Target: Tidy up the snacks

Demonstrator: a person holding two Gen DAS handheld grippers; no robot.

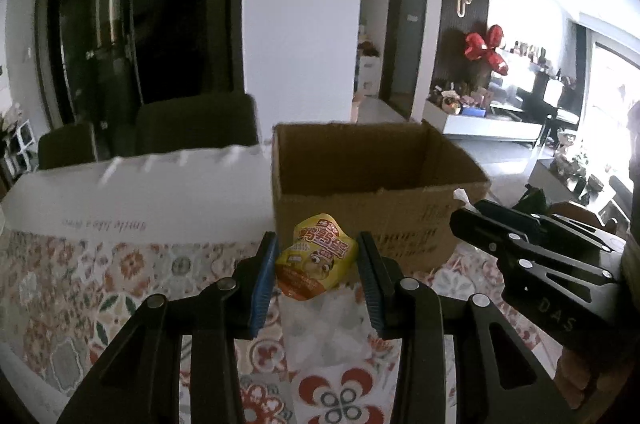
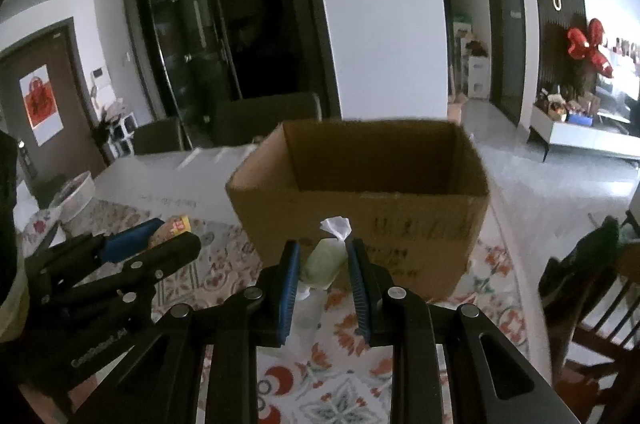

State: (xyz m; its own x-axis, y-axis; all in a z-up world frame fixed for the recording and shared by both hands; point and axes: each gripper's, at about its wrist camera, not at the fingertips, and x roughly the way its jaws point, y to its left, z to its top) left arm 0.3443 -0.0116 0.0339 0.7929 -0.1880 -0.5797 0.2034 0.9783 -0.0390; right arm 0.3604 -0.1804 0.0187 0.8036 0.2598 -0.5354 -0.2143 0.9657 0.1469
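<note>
My left gripper [image 1: 318, 256] is shut on a yellow and orange snack packet [image 1: 316, 258], held above the patterned tablecloth just in front of an open cardboard box [image 1: 360, 220]. My right gripper [image 2: 323, 260] is shut on a pale green wrapped snack [image 2: 323, 258] with a twisted white top, held in front of the same cardboard box [image 2: 400, 220]. The right gripper also shows at the right of the left wrist view [image 1: 468, 214]. The left gripper shows at the left of the right wrist view [image 2: 172, 230]. The box's inside bottom is hidden.
A white box [image 1: 140, 196] stands left of the cardboard box on the floral tablecloth [image 1: 100, 284]. Dark chairs [image 1: 196, 128] stand behind the table. A wooden chair [image 2: 592, 304] is at the right. A round container [image 2: 76, 200] sits at the far left.
</note>
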